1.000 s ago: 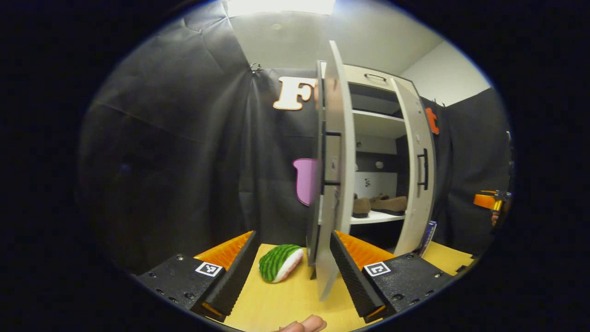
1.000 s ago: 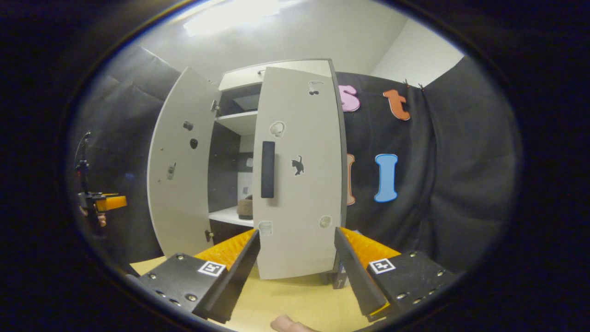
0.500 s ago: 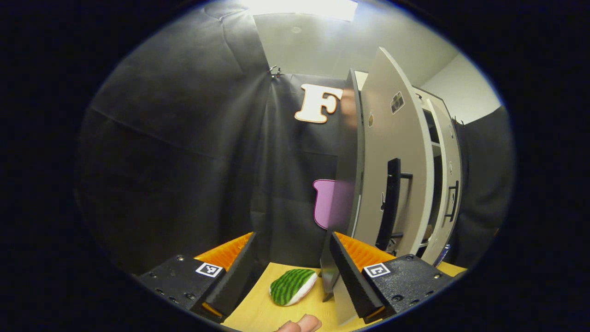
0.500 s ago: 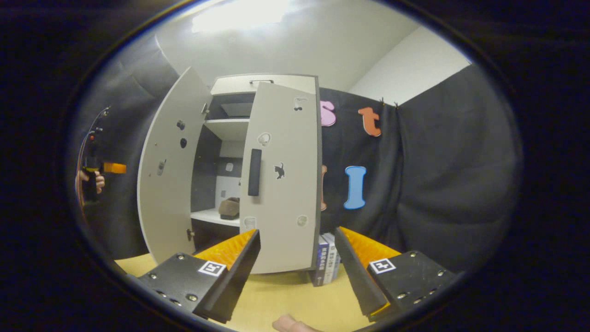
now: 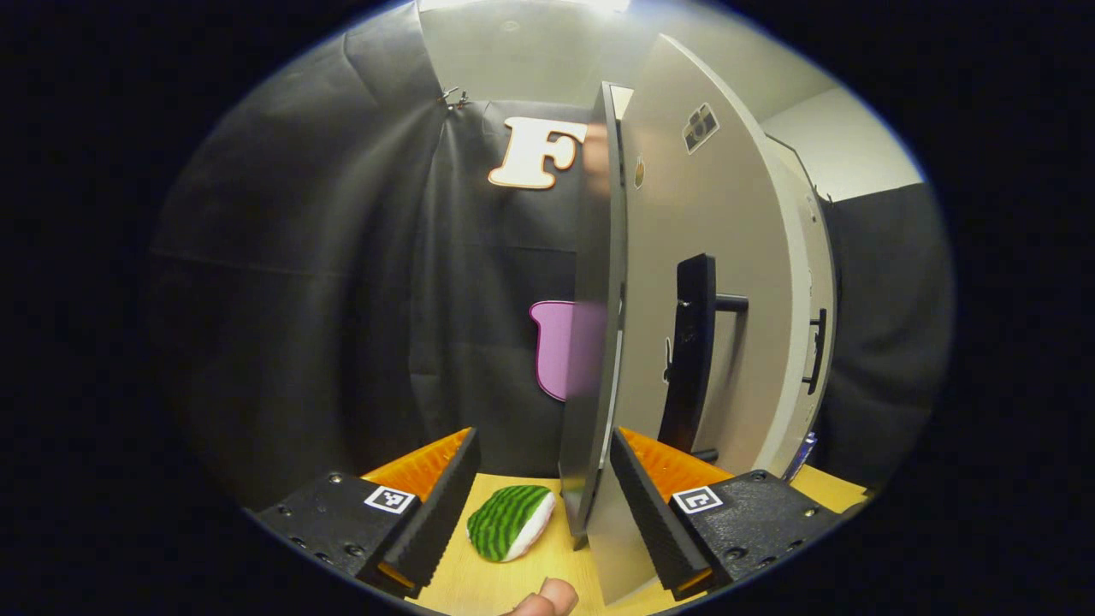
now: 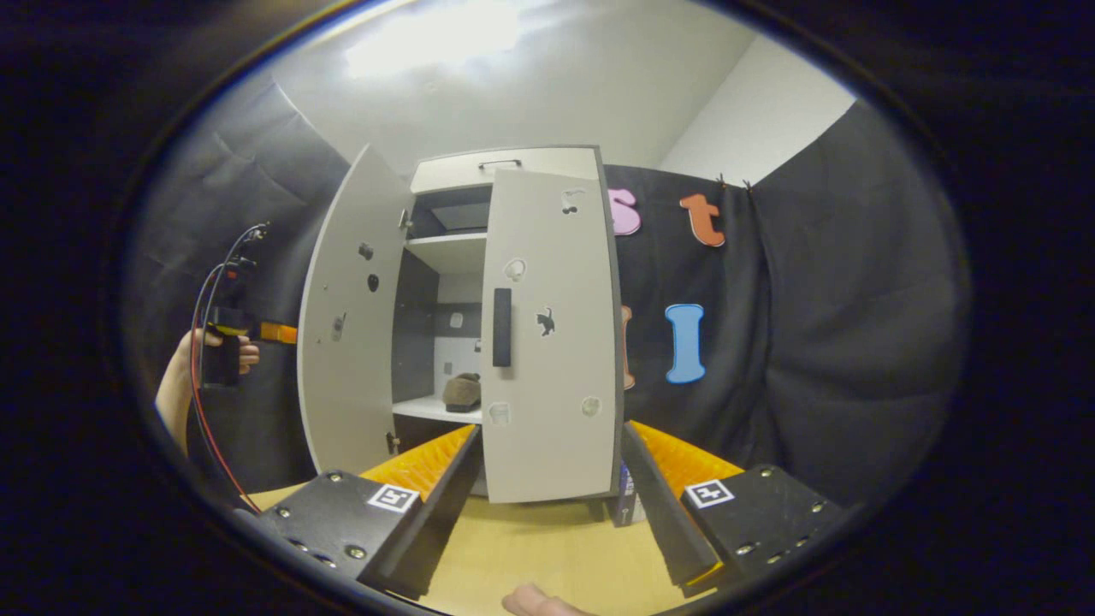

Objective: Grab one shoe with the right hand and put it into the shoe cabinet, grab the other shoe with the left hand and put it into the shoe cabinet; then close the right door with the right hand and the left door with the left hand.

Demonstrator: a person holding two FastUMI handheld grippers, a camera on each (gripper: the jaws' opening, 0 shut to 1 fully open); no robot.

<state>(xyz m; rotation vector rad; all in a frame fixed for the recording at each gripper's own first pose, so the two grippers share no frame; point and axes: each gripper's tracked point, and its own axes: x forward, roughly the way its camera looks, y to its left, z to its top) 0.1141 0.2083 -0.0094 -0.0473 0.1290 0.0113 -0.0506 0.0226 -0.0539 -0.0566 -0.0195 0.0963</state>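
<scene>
left tool: fingers spread wide, nothing pinched. The thin edge of the left door stands in the gap between them, closer to the finger on the right side of the left gripper view, but I can't tell if it actually touches.
left hand: in the right gripper view you can see a hand off to the far left holding that tool level, nose pointed at the outer face of the left door, cables looping up from it.
right tool: also wide open and empty, hanging over the counter and aimed straight at the shoe cabinet from a bit back.
thumb tips: one pokes in at the bottom edge of each view, so two.
doors: two. The right door is nearly shut, dead ahead of the right tool; the left door swings well out, ahead and to the left of it.
handles: two dark bars, one per door.
shoes: I count one brown shoe on the lower shelf, peeking through the gap between the doors, ahead-left of the right tool. Can't tell about a second from here.
extras: one green striped plush on the counter between the left tool's fingers, plus something book-like behind the right door's lower corner.
</scene>
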